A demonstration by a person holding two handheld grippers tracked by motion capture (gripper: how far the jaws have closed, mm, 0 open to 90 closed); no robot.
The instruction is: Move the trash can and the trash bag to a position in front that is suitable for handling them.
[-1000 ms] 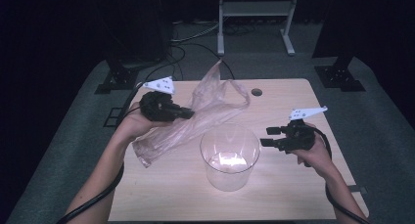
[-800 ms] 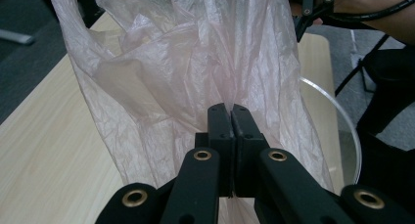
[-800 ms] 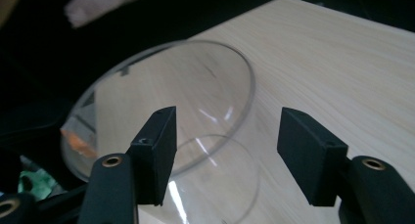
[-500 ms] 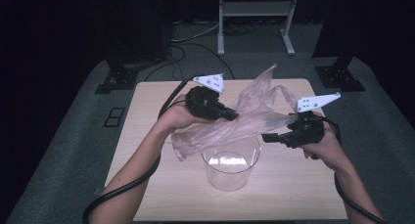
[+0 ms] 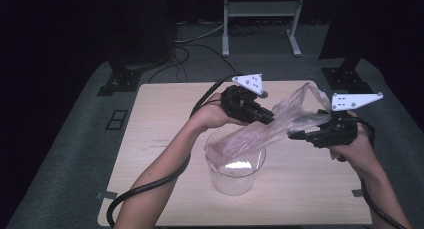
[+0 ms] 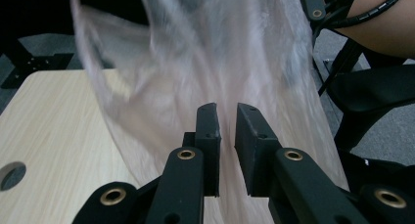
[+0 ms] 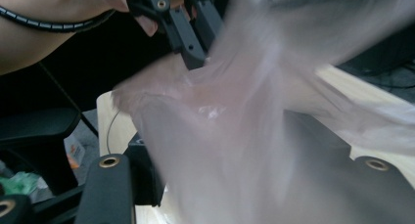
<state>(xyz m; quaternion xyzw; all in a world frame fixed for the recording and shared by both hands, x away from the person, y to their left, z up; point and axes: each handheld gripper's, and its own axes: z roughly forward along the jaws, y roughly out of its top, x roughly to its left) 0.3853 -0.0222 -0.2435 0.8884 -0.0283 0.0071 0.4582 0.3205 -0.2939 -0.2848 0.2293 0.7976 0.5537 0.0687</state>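
Observation:
A clear, crumpled plastic bag point(image 5: 272, 129) hangs slantwise in the air, and its lower end dips into a clear round container point(image 5: 235, 176) on the wooden table point(image 5: 160, 119). My left gripper point(image 5: 267, 118) is at the bag's middle. In the left gripper view its jaws point(image 6: 226, 111) have just been opening, and a narrow gap shows with film point(image 6: 205, 48) running through it. My right gripper point(image 5: 296, 135) meets the bag's upper end from the right. Its jaws point(image 7: 230, 150) stand wide, with blurred film draped over them. The left gripper point(image 7: 195, 57) shows beyond.
A round hole point(image 6: 10, 175) is cut in the tabletop near its far edge. A white metal stand point(image 5: 260, 9) and two black stand bases point(image 5: 120, 81) point(image 5: 345, 71) sit on the floor behind the table. The left gripper's cable point(image 5: 150, 189) trails off the front edge.
The left gripper carried the bag rightward off the table until it hung over the container. The right gripper rose and came in to the bag's upper end.

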